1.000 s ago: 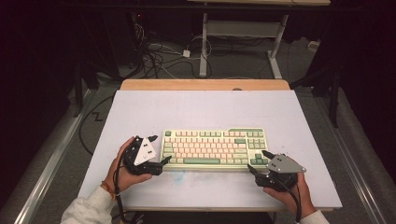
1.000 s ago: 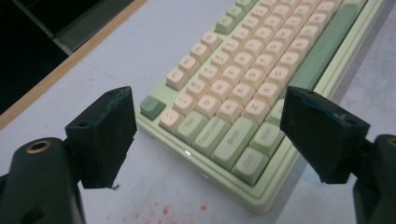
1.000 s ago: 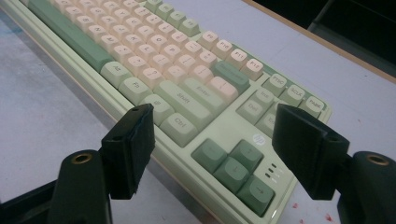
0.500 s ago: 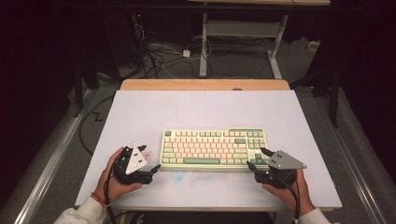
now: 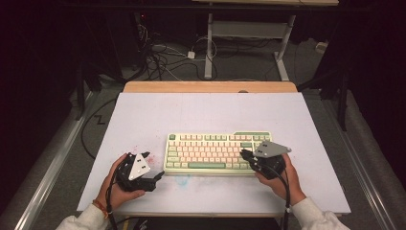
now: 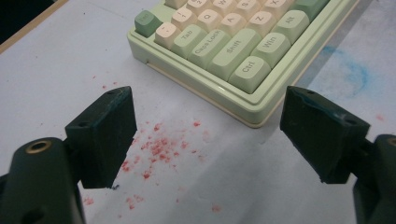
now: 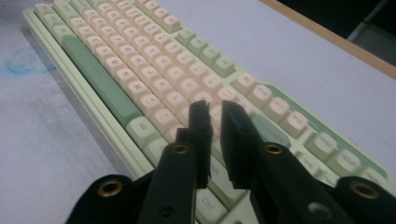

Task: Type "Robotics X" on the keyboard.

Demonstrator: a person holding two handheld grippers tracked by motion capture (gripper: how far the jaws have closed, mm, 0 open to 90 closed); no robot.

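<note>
One keyboard lies mid-table between two grippers; the left gripper gapes wide and empty at its corner; the right gripper has just closed on nothing above the keys.

Both forearms enter the high view from six o'clock, white sleeves at the wrists. The left hand grips the left gripper, its jaws spread wide and empty, aimed toward three o'clock. The right hand holds the right gripper angled toward ten o'clock; its jaws have just been closing, nearly together, nothing between them.
</note>
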